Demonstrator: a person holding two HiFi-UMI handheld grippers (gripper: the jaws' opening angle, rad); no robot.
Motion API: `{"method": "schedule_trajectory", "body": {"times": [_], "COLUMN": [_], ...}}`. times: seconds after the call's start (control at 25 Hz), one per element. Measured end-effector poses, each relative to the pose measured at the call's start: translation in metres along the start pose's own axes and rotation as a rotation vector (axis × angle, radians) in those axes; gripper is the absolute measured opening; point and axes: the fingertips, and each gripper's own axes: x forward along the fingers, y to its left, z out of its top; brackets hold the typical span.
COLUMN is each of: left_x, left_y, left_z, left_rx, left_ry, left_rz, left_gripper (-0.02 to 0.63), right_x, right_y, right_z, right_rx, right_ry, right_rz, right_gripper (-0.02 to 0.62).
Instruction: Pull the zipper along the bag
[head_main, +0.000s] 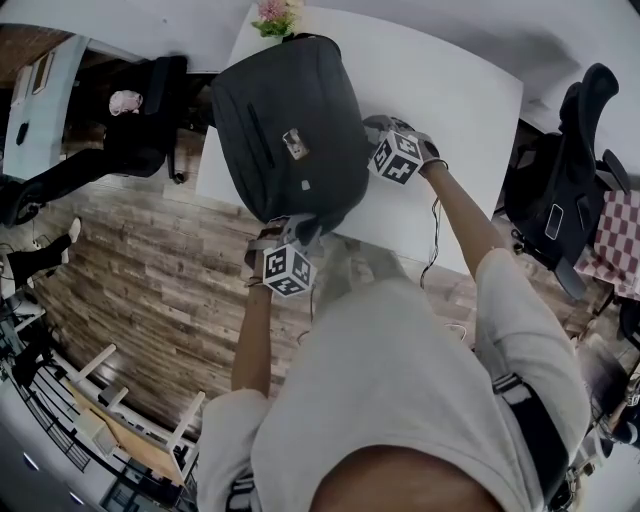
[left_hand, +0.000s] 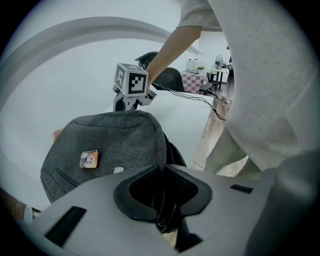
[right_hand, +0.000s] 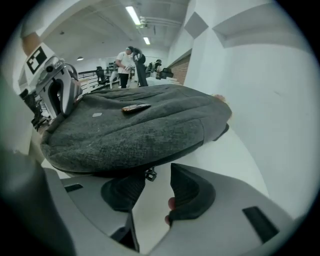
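A dark grey bag (head_main: 290, 130) lies on the white table (head_main: 450, 90), with a small badge (head_main: 295, 143) on its top. My left gripper (head_main: 293, 232) is at the bag's near end. In the left gripper view its jaws (left_hand: 162, 192) are shut on a dark fold of the bag's edge (left_hand: 161, 187). My right gripper (head_main: 375, 132) is at the bag's right side. Its jaws (right_hand: 157, 186) stand open, low against the bag (right_hand: 140, 130). The small zipper pull (right_hand: 150, 174) hangs in the gap close to the left pad (right_hand: 125, 191), and neither pad presses on it.
Pink flowers (head_main: 275, 15) stand at the table's far edge behind the bag. A cable (head_main: 435, 235) runs off the table's near right side. Office chairs stand at the left (head_main: 150, 120) and right (head_main: 570, 180) on the wood floor. People (right_hand: 125, 65) stand far off.
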Motion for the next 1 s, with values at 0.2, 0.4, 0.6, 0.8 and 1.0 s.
{"method": "schedule_trajectory", "body": {"times": [0.2,0.4,0.6,0.8,1.0], "left_x": [0.002,0.005,0.005,0.006,0.006], "left_y": [0.001,0.003,0.003,0.005,0.007], "left_z": [-0.002,-0.002,-0.003,-0.003,-0.002], "left_rx": [-0.003,-0.019,-0.059,-0.102,-0.143], "left_ry": [0.003,-0.001,-0.008,-0.011,-0.02], "left_rz": [-0.001,0.002,0.006,0.01,0.011], "left_gripper": [0.071,0.071,0.071,0.069,0.067], "right_x": [0.002,0.0,-0.007,-0.009,-0.01], "right_y": [0.01,0.011,0.009,0.008,0.01], "right_z": [0.004,-0.001,-0.01,-0.017,-0.021], "right_rx": [-0.101,-0.096,-0.121,-0.126,-0.132], "right_ry": [0.041,0.057,0.115,0.168,0.227], "right_rz": [0.056,0.024,-0.023,-0.086,-0.13], "right_gripper": [0.077,0.021,0.02,0.018,0.018]}}
